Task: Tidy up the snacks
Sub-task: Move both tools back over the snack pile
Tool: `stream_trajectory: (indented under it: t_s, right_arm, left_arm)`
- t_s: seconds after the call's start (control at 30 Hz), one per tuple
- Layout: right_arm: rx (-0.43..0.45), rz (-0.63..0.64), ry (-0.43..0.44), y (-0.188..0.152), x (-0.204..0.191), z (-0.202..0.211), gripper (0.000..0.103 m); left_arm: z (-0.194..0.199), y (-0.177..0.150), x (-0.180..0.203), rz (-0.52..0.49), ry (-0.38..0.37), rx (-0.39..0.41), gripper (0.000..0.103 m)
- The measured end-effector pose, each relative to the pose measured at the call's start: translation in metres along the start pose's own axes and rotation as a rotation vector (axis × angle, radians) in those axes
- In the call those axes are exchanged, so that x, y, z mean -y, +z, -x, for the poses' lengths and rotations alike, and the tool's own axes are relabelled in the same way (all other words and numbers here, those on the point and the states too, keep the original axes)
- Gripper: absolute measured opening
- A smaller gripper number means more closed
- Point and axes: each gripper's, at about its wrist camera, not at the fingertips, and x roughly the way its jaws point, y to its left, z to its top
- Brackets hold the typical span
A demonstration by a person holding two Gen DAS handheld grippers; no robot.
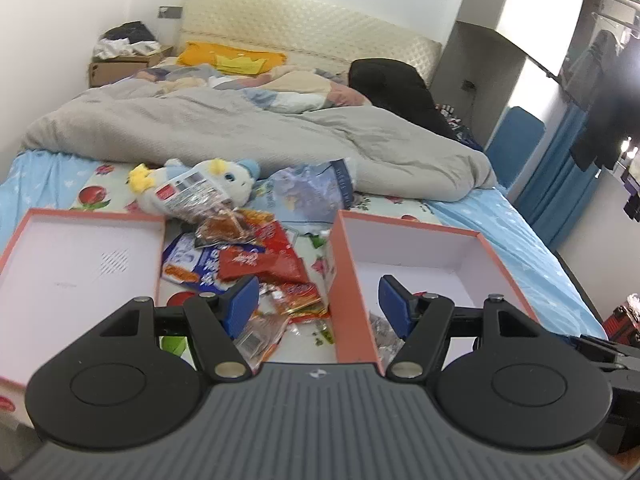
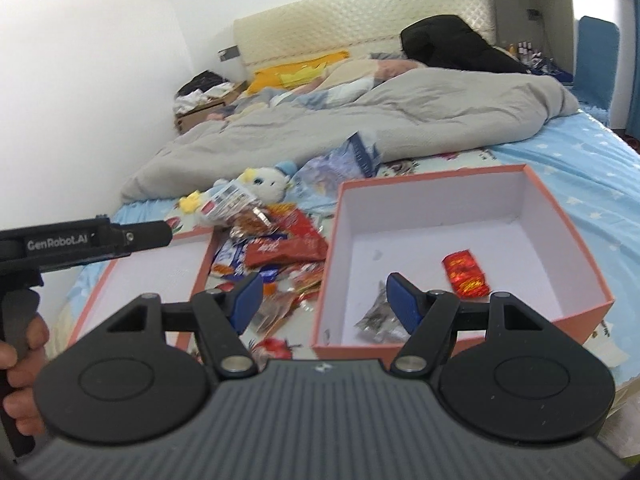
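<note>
- Left box lid point(image 1: 80, 264): empty, lying on the bed point(image 2: 580, 152).
- Snack pile point(image 1: 256, 256): between the two boxes; left hand-held gripper point(image 1: 314, 304) wide, holding nothing. Pick one packet by an edge.
- Right box point(image 2: 560, 240): holds red packet point(image 2: 466, 274) and a silvery one, possibly foil; right hand-held gripper point(image 2: 322, 300) wide, empty.

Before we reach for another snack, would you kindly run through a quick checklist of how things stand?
1. Left gripper open, nothing between its pads: ok.
2. Right gripper open and unloaded: ok.
3. Right-hand box has room; only a red packet and a silver packet lie inside: ok.
4. Left-hand box has space: ok.
5. Snack pile between the boxes is unobstructed: ok.
6. Plush toy clear of the pile: not ok, a packet lies on it.
</note>
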Motion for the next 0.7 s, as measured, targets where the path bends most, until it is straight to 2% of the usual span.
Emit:
stream_trajectory:
  t_s: [0.5,0.7]
  right_arm:
    - [-0.08,0.09,0.104,-0.04,-0.046,-0.007,0.07]
    - [-0.101,0.127,0.124,-0.051,-0.058,-0.008,0.07]
  left_arm:
    - [0.024,-0.041,-0.04,0.069,0.053,0.002,0.071]
    - [0.025,-0.057,-0.057,0.102,0.076,-0.02,0.071]
